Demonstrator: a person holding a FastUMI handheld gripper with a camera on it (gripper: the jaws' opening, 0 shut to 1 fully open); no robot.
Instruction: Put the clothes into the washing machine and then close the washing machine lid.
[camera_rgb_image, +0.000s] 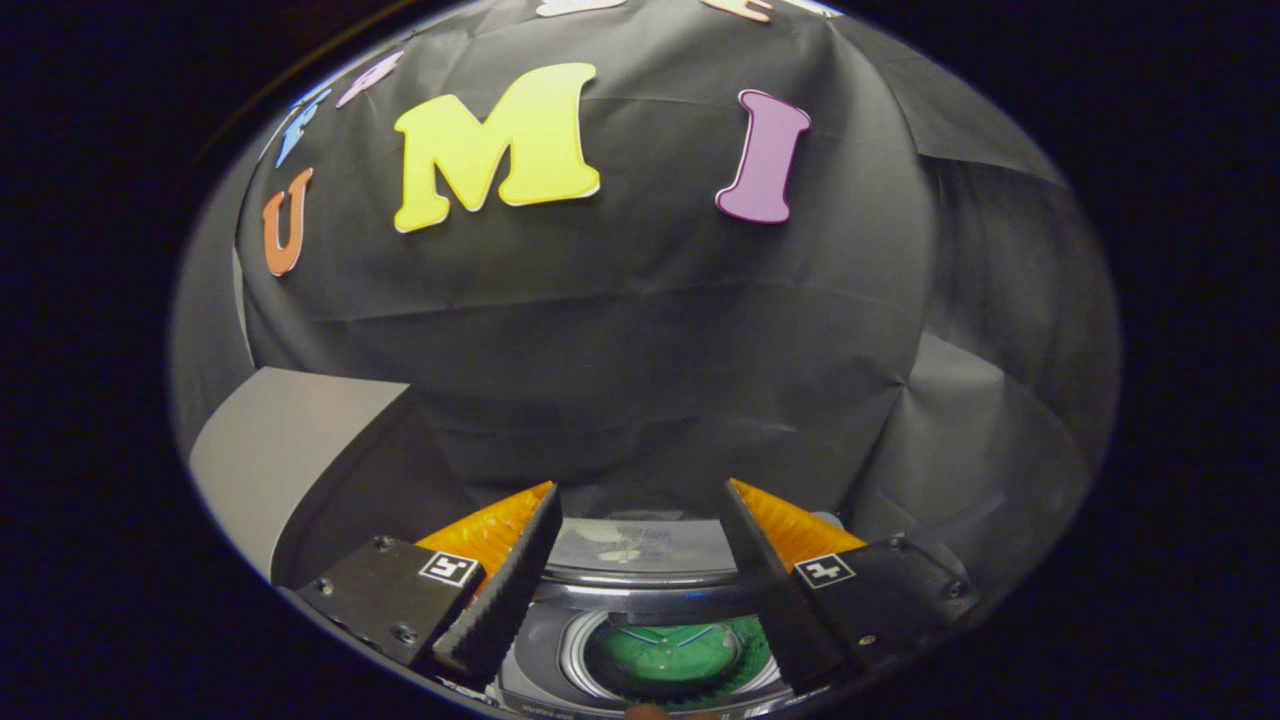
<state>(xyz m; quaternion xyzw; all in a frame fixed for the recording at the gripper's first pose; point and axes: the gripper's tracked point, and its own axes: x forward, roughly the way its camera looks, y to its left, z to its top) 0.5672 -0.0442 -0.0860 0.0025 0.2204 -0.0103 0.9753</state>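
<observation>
My gripper (640, 495) hangs open above the washing machine (540, 665), fingers wide apart with nothing between them. Below and between the fingers I see the machine's round drum opening, and green clothes (675, 650) lie inside it. The machine's lid (640, 550) stands raised behind the drum, just beyond the fingers, its clear panel catching some glare. The machine's sides are hidden behind the fingers.
A grey boxy block (280, 450) stands to the left of the machine, beside the left finger. The black cloth wall (640, 330) rises close behind the machine and wraps round to the right.
</observation>
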